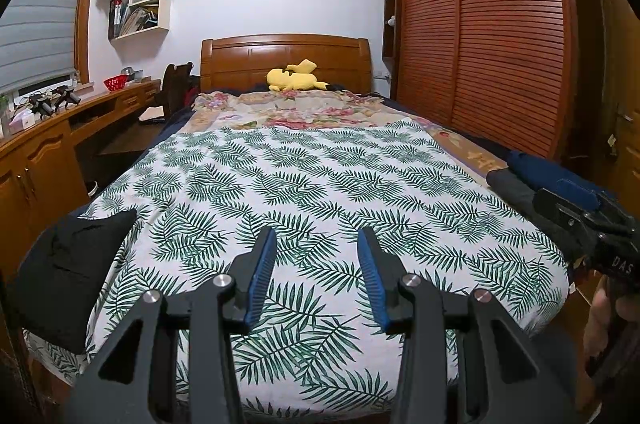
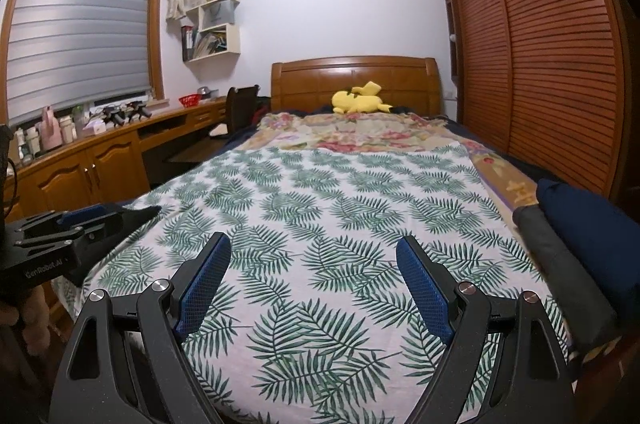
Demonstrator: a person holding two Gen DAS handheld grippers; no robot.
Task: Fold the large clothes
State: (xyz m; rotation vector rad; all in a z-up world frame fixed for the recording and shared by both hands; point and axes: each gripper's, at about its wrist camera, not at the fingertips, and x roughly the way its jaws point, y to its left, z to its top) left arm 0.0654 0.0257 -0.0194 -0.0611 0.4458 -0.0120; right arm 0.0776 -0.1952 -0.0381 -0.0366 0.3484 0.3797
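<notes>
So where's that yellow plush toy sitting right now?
The yellow plush toy lies at the far end of the bed, against the wooden headboard, just beyond the floral blanket; both views show it.

**Open middle, cluttered edges**

The leaf-print sheet [image 1: 320, 184] lies bare across the middle of the bed [image 2: 514, 190], giving free passage ahead. A black garment [image 1: 68, 264] blocks the near left corner. Folded dark clothes [image 2: 568, 248], grey and navy, possibly stacked, line the right edge. A yellow plush toy [image 1: 294, 77] sits far off by the headboard [image 1: 284, 58]; the wardrobe [image 1: 480, 24] closes the right side.
</notes>
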